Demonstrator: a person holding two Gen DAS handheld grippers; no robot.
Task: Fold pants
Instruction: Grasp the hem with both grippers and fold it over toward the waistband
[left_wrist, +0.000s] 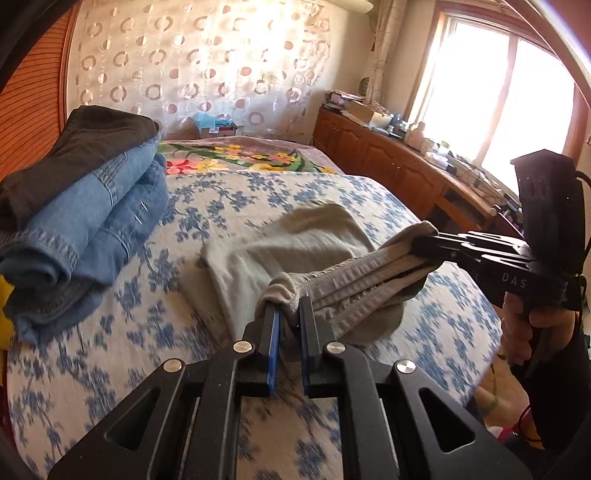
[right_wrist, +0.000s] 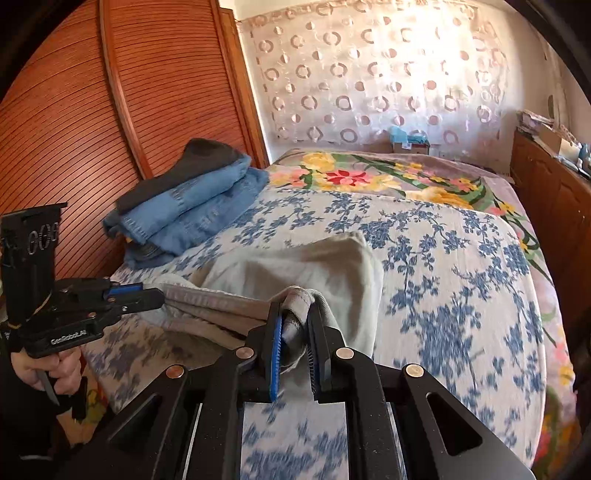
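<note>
The pale grey pants (left_wrist: 295, 251) lie partly folded on the blue-flowered bedspread (left_wrist: 110, 350), their bunched waistband lifted between both tools. The left gripper (left_wrist: 290, 317) pinches one end, fingers nearly closed on the cloth; the right gripper (right_wrist: 295, 317) clamps the other. Folded jeans (left_wrist: 92, 221) sit stacked well apart to the left.

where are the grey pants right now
In both wrist views the grey pants hang mid-bed, held up between the left hand-held gripper and right hand-held gripper, right of the folded jeans.
</note>
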